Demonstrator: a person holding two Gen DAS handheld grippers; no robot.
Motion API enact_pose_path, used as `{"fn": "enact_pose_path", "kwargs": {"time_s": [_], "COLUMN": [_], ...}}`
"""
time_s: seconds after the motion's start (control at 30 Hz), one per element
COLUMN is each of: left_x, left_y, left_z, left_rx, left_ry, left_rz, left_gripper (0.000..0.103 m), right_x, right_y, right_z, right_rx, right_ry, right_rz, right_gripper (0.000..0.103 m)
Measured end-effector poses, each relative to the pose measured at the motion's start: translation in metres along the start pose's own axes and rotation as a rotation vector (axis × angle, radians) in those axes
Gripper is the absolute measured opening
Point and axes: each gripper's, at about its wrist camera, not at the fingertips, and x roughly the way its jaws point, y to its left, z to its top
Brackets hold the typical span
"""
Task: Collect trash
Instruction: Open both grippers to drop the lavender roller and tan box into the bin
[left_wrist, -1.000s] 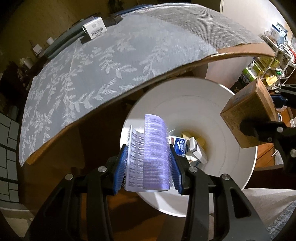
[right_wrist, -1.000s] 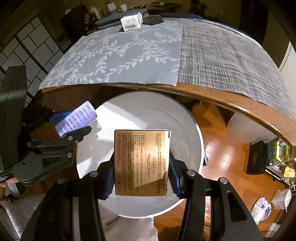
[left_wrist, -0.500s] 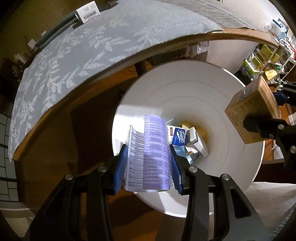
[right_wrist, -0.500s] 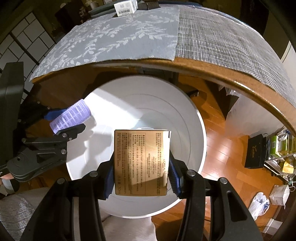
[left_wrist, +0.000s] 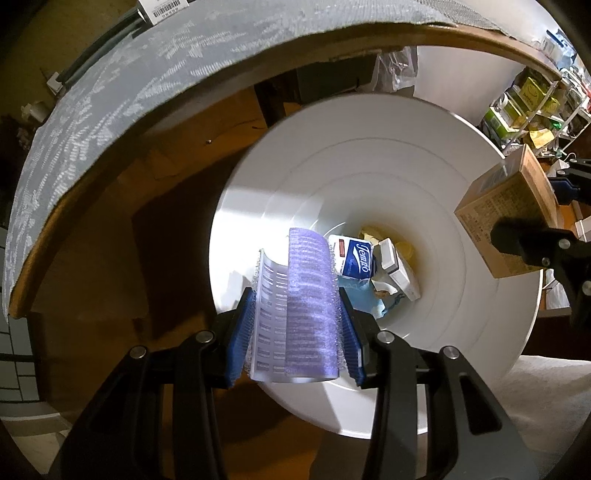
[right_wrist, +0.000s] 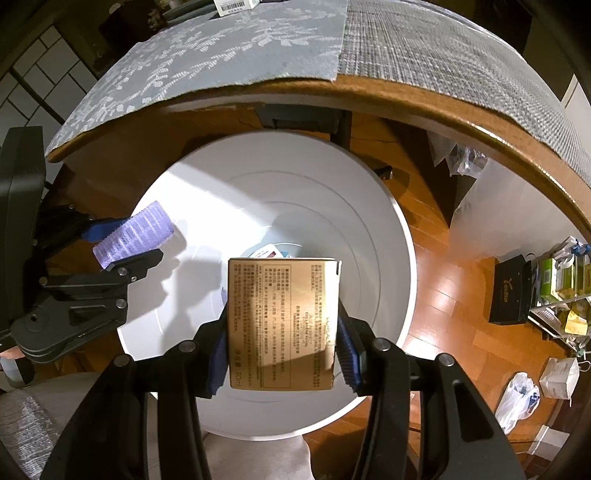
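here the purple roll (left_wrist: 312, 295) with a printed sheet is pinched in the left gripper (left_wrist: 297, 321) over the near-left rim of the white bin (left_wrist: 461, 325); the right gripper (right_wrist: 282, 347) clamps a brown box (right_wrist: 282, 321) above the bin's near edge, trash lying at its bottom.

My left gripper (left_wrist: 295, 314) hangs over the near-left rim of the bin (left_wrist: 480, 350), a roller (left_wrist: 310, 306) between my jaws. My right gripper (right_wrist: 282, 332) hangs over its near rim with a box (right_wrist: 282, 325). Packets (left_wrist: 356, 258) lie at the bin's bottom. The table (right_wrist: 369, 92) edge stands behind the bin.
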Motion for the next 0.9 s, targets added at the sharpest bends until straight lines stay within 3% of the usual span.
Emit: {"fn": "enact_pose_path", "kwargs": {"time_s": [0.7,0.77,0.8,0.83,0.9], "left_x": [0.023,0.024,0.024,0.022,0.015], "left_y": [0.004,0.005,0.004,0.005,0.005], "left_z": [0.005,0.006,0.006,0.006,0.005], "left_rx": [0.008,0.015,0.019,0.022,0.037], "left_ry": [0.06,0.069,0.068,0.06,0.042], "left_rz": [-0.016,-0.017,-0.008,0.004,0.007], "left_gripper": [0.045,0.051,0.065,0.072,0.072], "right_x": [0.021,0.022,0.023,0.021,0.013], "right_y": [-0.009,-0.009,-0.009,-0.01,-0.011], "right_z": [0.004,0.005,0.005,0.004,0.004], "right_rx": [0.023,0.02,0.018,0.018,0.019], "right_ry": [0.047,0.056,0.059,0.053,0.033], "right_rz": [-0.007,-0.006,-0.005,-0.014,-0.022], "right_gripper": [0.048,0.051,0.061,0.067,0.071]}}
